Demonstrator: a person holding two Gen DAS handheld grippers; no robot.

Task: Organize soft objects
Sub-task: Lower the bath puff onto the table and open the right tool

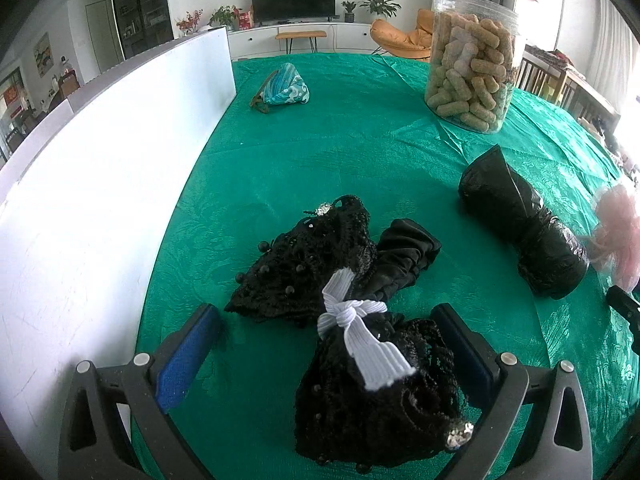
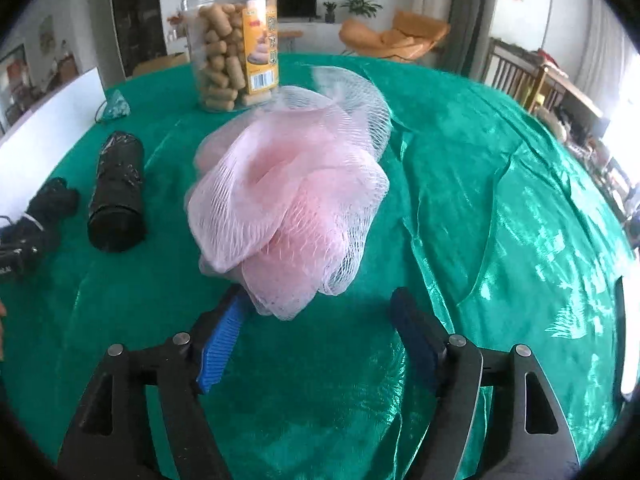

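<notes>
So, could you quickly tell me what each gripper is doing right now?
Left gripper: open around the black lace bundle.
Right gripper: open, holding nothing; pink mesh sponge just ahead.

Green-clothed table (image 1: 360, 152): jar (image 1: 472, 60), pouch (image 1: 286, 86), perhaps garments (image 1: 320, 256).

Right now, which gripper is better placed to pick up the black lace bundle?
Left. The left gripper stands open with the black lace bundle between its fingers. The right gripper faces the pink bath pouf, with the bundle far off to its side.

A pale pink mesh bath pouf (image 2: 288, 196) lies on the bench's glossy emerald damask cloth (image 2: 480, 208) (faint leaf pattern), beside black lace garments (image 1: 360, 360) knotted with white ribbed elastic (image 1: 360, 332).
</notes>
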